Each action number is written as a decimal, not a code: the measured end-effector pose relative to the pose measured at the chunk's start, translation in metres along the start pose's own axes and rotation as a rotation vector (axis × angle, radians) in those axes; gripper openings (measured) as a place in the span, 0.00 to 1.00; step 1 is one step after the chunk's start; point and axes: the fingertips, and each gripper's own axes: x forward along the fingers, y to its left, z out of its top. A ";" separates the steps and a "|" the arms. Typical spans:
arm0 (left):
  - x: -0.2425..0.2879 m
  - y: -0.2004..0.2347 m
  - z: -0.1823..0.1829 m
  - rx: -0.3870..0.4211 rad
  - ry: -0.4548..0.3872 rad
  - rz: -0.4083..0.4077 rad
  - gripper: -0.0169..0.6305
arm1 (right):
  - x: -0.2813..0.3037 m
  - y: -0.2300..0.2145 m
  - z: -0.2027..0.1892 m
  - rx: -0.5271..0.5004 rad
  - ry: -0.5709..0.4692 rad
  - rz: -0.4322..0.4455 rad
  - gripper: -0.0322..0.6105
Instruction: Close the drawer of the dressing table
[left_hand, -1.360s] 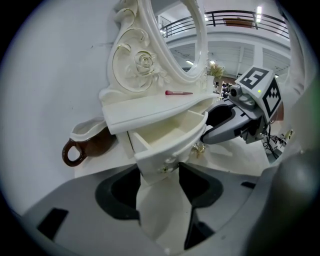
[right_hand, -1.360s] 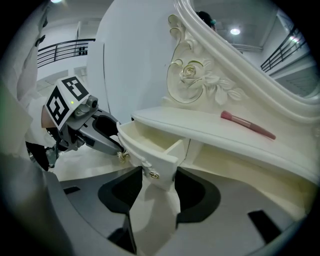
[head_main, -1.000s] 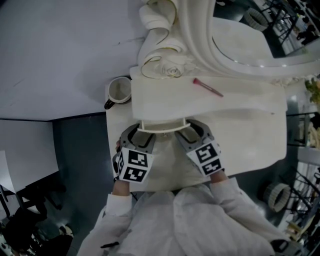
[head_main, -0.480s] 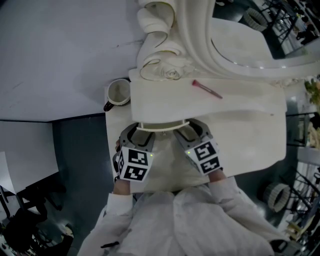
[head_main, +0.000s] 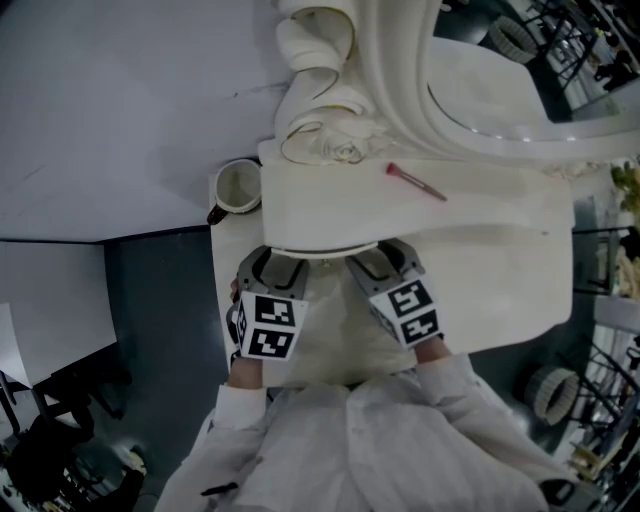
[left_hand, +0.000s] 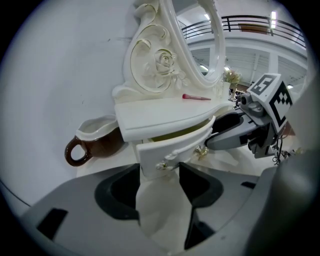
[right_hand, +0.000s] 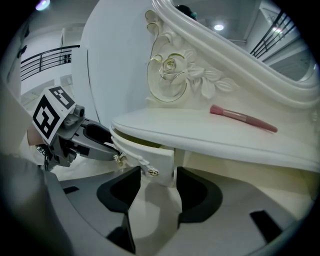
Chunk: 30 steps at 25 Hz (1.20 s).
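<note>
1. The drawer (head_main: 325, 251) sits slightly out (a narrow gap shows) under the top of the dressing table (head_main: 480, 230).
2. The left gripper (left_hand: 159, 172) has its jaws spread at the drawer front's left end.
3. The right gripper (right_hand: 157, 177) gapes likewise at the right end.

Both arms (head_main: 238, 398) are held close in front of the body. The left gripper (head_main: 272, 268) and right gripper (head_main: 388, 262) point forward and angle slightly toward each other. Each has its jaws apart.

Cream-white dressing table (head_main: 480, 230) with gold-edged rose carving (left_hand: 162, 62); white drawer (left_hand: 170, 145), gold knobs (left_hand: 201, 150); brown cup (left_hand: 100, 142), white inside; pink brush (head_main: 416, 181).
</note>
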 end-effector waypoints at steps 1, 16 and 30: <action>0.001 0.001 0.001 -0.002 -0.001 0.002 0.38 | 0.001 -0.002 0.000 0.005 -0.001 -0.006 0.36; 0.002 0.002 0.006 -0.010 -0.003 0.046 0.39 | 0.003 -0.013 -0.005 0.030 0.005 -0.029 0.38; 0.009 0.015 0.019 -0.008 -0.010 0.076 0.39 | 0.010 -0.024 0.005 0.079 -0.018 -0.060 0.38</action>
